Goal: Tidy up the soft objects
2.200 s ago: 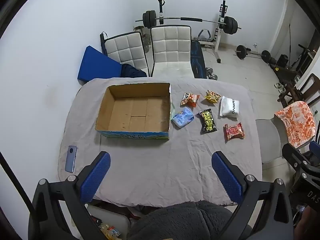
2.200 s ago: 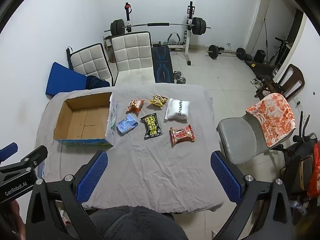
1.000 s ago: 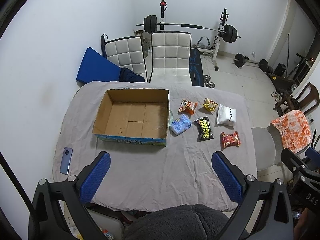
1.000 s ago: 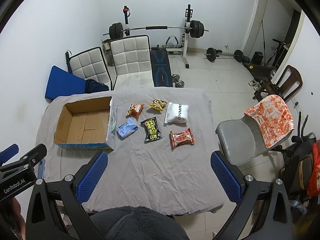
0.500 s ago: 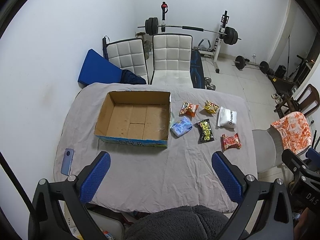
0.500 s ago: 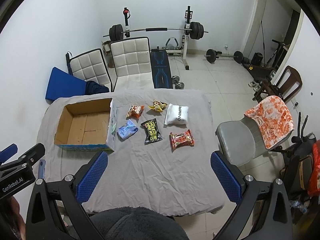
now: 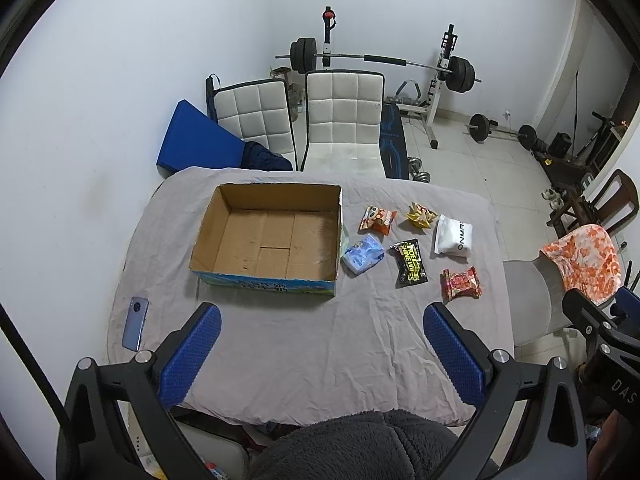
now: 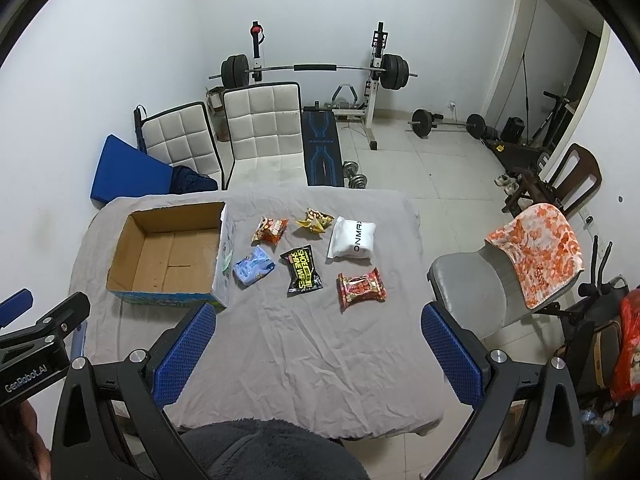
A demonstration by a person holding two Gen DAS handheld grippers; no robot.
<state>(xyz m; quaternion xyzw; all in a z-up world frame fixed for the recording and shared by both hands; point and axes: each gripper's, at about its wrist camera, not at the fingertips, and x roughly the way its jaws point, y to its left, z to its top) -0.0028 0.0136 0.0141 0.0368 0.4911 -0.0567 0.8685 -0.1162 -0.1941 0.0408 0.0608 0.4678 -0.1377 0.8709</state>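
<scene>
A: What sits on the cloth-covered tabletop [image 7: 304, 344]?
B: An open cardboard box [image 7: 268, 236] at left; to its right, white pouch [image 7: 454, 236], red packet [image 7: 461, 283], black packet [image 7: 409, 263], blue packet [image 7: 363, 254]

A: The grippers?
B: Left gripper [image 7: 320, 344] and right gripper [image 8: 316, 340] both spread wide, holding nothing, above the near edge

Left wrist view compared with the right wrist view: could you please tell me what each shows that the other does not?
Only the left wrist view shows the whole blue-grey phone lying flat on the grey cloth-covered table, left of the box.

Only the right wrist view shows the red bag at the far right and the white doorway.

Both show the open brown cardboard box, with nothing in it, the white pouch, the black wipes packet, the red snack packet, and an open gripper: left, right.
</scene>
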